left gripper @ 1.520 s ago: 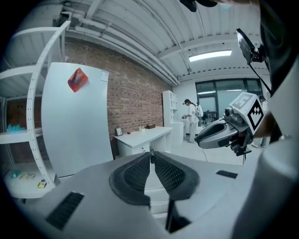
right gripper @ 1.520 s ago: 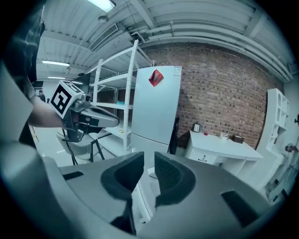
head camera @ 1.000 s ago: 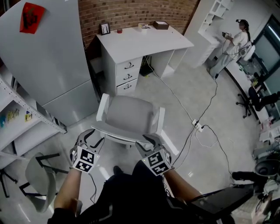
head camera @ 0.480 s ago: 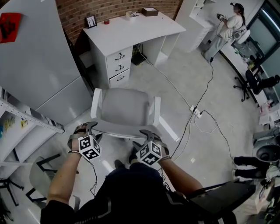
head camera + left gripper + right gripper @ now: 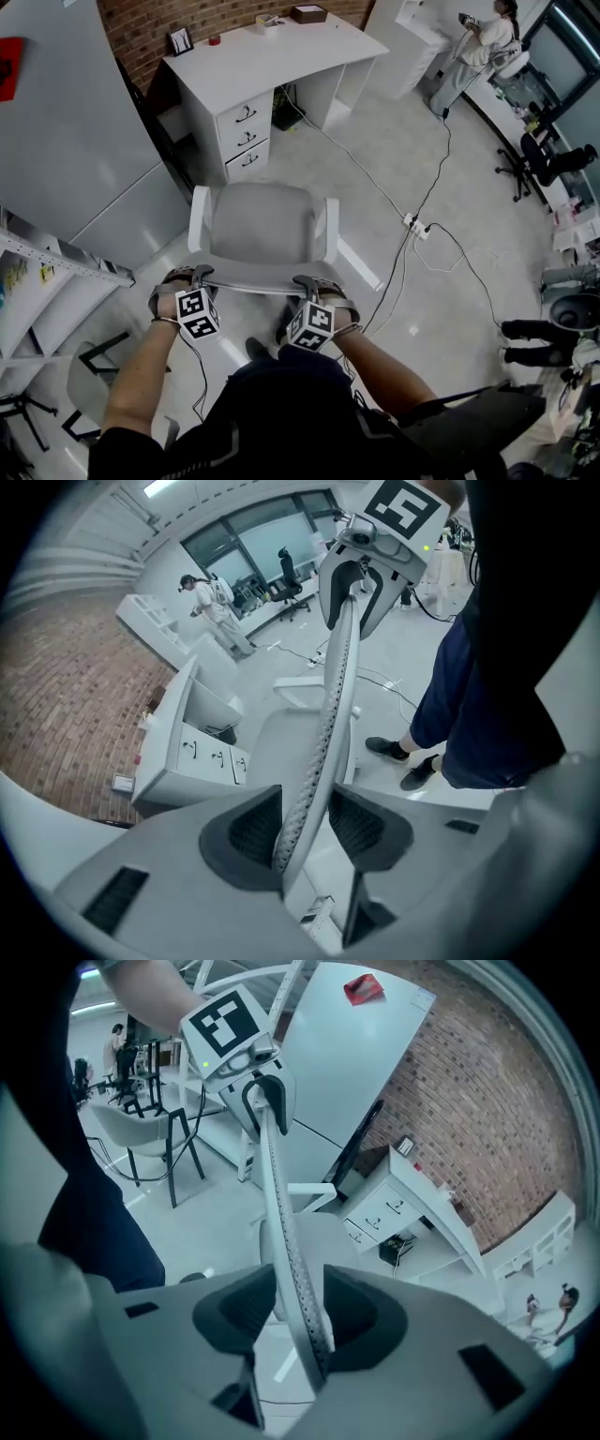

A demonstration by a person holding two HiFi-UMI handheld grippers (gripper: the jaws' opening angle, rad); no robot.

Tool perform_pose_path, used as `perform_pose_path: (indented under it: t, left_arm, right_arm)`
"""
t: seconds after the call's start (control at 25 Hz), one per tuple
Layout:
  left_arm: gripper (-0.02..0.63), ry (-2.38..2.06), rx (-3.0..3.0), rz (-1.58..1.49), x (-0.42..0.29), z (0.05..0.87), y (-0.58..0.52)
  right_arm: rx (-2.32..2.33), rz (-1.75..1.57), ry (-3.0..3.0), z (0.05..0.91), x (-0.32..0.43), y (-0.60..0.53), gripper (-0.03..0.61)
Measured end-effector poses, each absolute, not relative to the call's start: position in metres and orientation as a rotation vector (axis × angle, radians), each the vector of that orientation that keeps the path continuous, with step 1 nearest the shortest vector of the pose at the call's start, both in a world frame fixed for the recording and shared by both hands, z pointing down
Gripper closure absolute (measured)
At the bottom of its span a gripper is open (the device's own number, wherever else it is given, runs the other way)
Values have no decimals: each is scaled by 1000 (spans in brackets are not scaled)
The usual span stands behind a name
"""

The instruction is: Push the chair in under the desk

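A light grey chair (image 5: 262, 230) is seen from above and behind. It has a padded seat, a white armrest (image 5: 199, 220) on the left and another on the right, and a thin backrest (image 5: 253, 278) whose top edge has a perforated, mesh-like face.

The left gripper (image 5: 192, 275) is at the left end of that top edge. Its jaws are closing, with the edge between the pads and touching them. The right gripper (image 5: 306, 282) is at the right end, its jaws likewise closing onto the edge held between them.

The chair stands in the middle of the floor, well apart from the white desk (image 5: 262, 58) at the top of the head view. Bare floor lies between the two. The chair's front points toward the desk's stack of three drawers (image 5: 244, 136). The open kneehole (image 5: 309, 94) lies further right.

To the chair's left are a tall grey cabinet (image 5: 84, 141) and a white shelf (image 5: 47, 272), both near. To its right, a black cable (image 5: 375, 187) crosses the floor to a power strip (image 5: 415, 225).

The floor (image 5: 394, 141) is pale, glossy grey. A brick wall (image 5: 141, 23) runs behind the desk. A person (image 5: 473, 42) stands far off at the upper right.
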State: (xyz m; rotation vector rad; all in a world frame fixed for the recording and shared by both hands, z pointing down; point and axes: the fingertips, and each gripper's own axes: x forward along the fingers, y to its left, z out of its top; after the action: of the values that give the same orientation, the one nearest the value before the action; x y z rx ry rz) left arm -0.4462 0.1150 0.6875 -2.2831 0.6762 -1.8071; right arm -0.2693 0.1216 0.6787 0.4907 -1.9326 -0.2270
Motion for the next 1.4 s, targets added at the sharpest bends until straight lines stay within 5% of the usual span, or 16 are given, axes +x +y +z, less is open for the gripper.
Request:
perform_pose_path:
  t: [0.32,1.4]
  left_arm:
    - [458,640,-2236,-1810,-441,689,107]
    - [476,517,-2239,-1817,-364,692,63]
  right_arm:
    - [481,-279,-1911,679,-264,123,451]
    - [522,-236,-1817,687,-184,75,437]
